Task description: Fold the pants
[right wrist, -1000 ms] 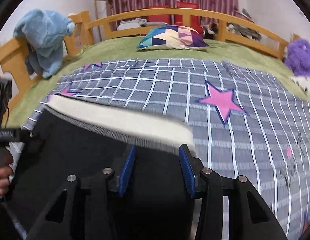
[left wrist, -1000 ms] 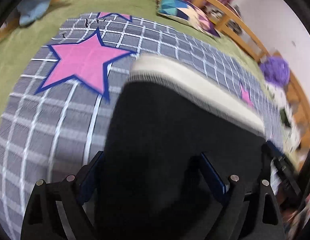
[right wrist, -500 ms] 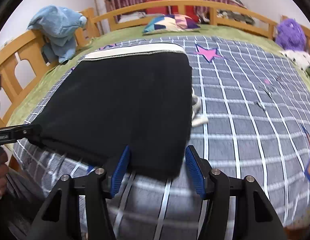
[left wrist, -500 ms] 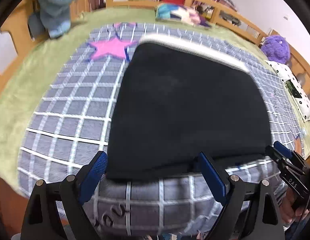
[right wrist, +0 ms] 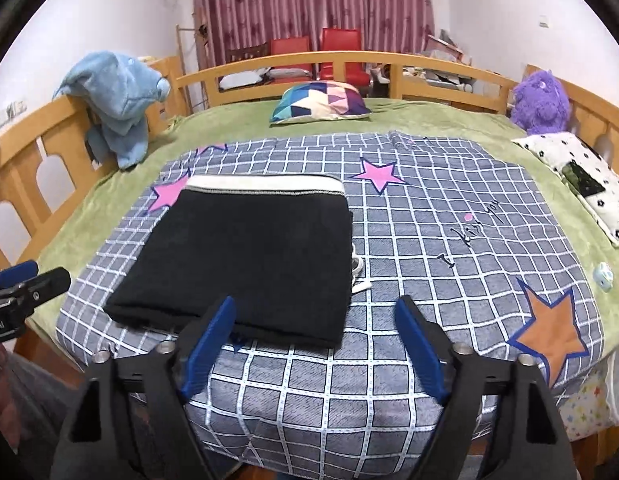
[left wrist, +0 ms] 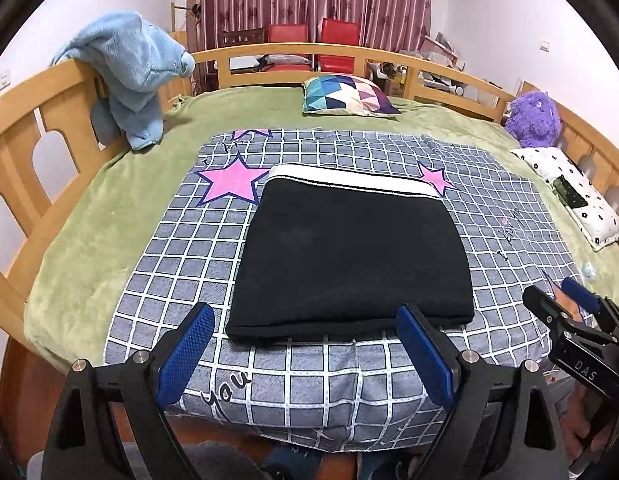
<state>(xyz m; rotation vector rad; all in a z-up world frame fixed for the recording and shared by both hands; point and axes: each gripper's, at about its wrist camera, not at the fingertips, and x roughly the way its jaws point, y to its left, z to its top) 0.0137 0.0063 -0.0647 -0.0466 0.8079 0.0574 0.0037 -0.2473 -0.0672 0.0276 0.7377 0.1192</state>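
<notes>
The black pants [left wrist: 349,256] lie folded into a flat rectangle on the grey checked blanket [left wrist: 189,248], white waistband at the far edge. They also show in the right wrist view [right wrist: 245,256], with a white drawstring [right wrist: 357,276] sticking out on the right side. My left gripper [left wrist: 305,352] is open and empty, held back from the pants' near edge. My right gripper [right wrist: 315,344] is open and empty, off the pants' near right corner. Each gripper shows in the other's view, the right one [left wrist: 565,312] and the left one [right wrist: 25,284].
The bed has a green cover [left wrist: 109,208] and wooden rails [left wrist: 29,128]. A blue plush garment [left wrist: 133,68] hangs on the left rail. A patterned pillow [left wrist: 349,96] lies at the far end, a purple plush toy [left wrist: 533,120] and a white spotted cushion [left wrist: 569,192] at the right.
Both grippers have let go of the pants and drawn back toward the bed's near edge. The pants now lie flat and folded on the blanket.
</notes>
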